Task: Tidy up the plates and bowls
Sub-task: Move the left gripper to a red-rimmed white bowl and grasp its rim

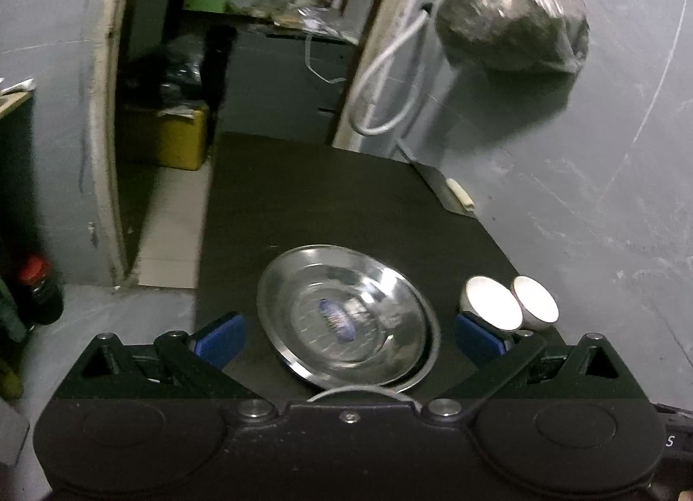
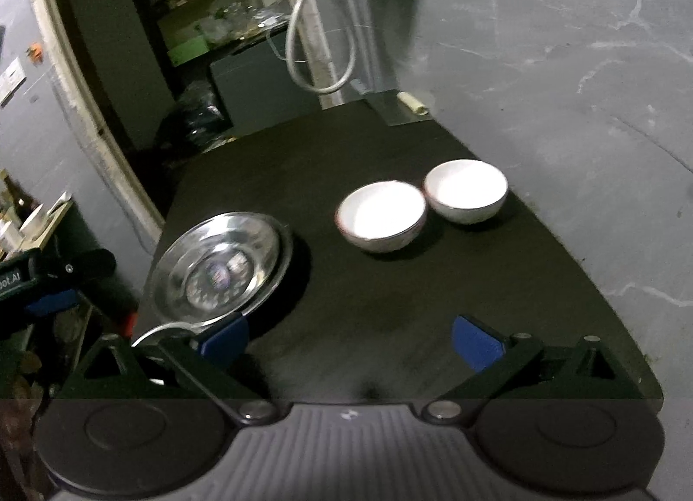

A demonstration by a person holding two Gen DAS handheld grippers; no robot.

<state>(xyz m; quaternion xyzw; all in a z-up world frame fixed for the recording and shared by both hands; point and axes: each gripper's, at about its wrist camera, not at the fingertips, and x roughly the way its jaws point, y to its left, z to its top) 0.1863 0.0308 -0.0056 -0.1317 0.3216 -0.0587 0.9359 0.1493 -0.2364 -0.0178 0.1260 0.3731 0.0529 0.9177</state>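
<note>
A steel plate lies on the dark table, stacked on another steel plate whose rim shows beneath it. My left gripper is open, its blue pads either side of the plates, just above them. Two white bowls stand side by side to the right. In the right wrist view the plates lie at the left, the two bowls farther back. My right gripper is open and empty over bare table. The left gripper shows at the left edge.
The table ends at its left edge above a tiled floor. A grey wall runs along the right. A bagged bundle and a looped cable hang at the back. A knife lies at the far right corner.
</note>
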